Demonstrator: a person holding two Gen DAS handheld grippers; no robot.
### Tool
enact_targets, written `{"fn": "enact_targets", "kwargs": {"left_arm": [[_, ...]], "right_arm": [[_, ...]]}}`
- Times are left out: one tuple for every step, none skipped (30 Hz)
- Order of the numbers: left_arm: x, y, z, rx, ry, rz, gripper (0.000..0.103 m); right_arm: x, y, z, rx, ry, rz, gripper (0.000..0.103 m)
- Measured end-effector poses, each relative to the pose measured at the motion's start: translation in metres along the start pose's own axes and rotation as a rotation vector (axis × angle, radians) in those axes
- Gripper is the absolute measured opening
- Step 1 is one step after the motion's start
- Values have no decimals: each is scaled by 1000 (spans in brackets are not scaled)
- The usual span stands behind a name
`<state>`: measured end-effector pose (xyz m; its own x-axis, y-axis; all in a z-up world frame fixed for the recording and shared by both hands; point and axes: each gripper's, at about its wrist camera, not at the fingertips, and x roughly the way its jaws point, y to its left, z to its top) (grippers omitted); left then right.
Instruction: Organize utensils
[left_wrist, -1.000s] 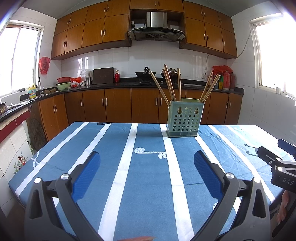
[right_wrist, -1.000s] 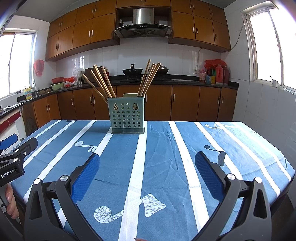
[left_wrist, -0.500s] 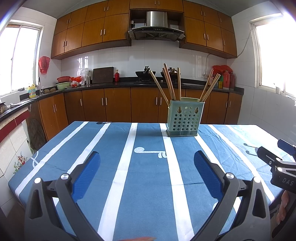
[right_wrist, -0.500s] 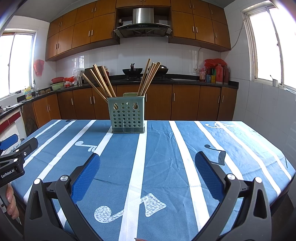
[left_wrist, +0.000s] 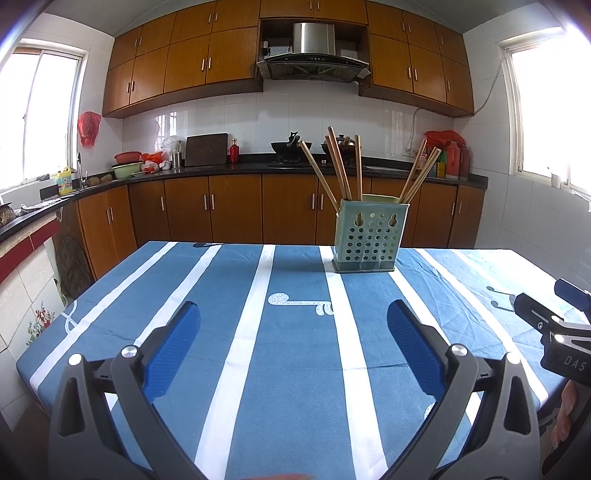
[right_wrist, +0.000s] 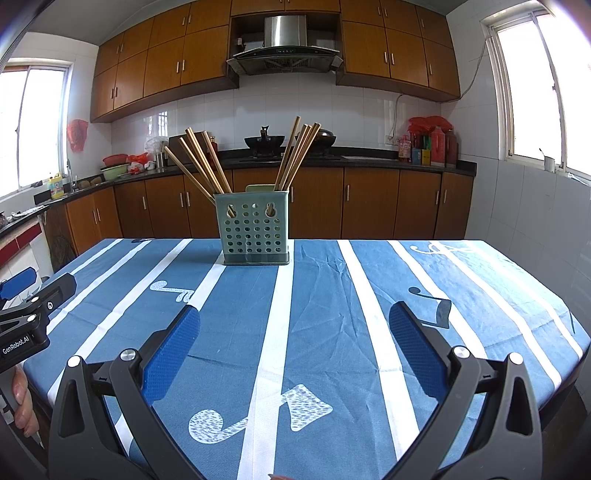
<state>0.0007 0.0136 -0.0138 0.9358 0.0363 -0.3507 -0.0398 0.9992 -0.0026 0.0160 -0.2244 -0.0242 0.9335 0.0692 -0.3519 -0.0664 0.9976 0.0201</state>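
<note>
Here the green perforated utensil holder (right_wrist: 255, 230) stands upright toward the far side of the desk (right_wrist: 332, 317), which wears a blue cloth with white stripes, and all the wooden chopsticks (right_wrist: 201, 164) in sight stand in it, leaning in two bunches, one at each end. No utensil lies loose on the cloth in either view. The left claw (left_wrist: 293, 328) and the right claw (right_wrist: 295, 330) both hover low over the near part of the desk, well apart from the holder, each spread wide with nothing between its blue pads. This fits equally a sorting already finished or chopsticks yet to be regrouped, so no step can be singled out; any handling would call for pinching one stick near its upper end and lifting straight, since the leaning sticks cross. By count: one holder, two claws, about four sticks in the left bunch and roughly four or five in the right, where overlap blurs the tally.
</note>
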Motion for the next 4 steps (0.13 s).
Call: {"fn": "enact_targets", "kwargs": {"left_arm": [[1, 0, 0, -1, 2, -1, 99], [1, 1, -1, -2, 4, -2, 99], [2, 1, -1, -3, 5, -3, 99], [1, -1, -1, -4, 5, -4, 99]], "right_arm": [[0, 1, 0, 0, 0, 0, 101], [-1, 1, 0, 0, 0, 1, 101], [0, 0, -1, 0, 0, 1, 101], [0, 0, -1, 0, 0, 1, 101]]}}
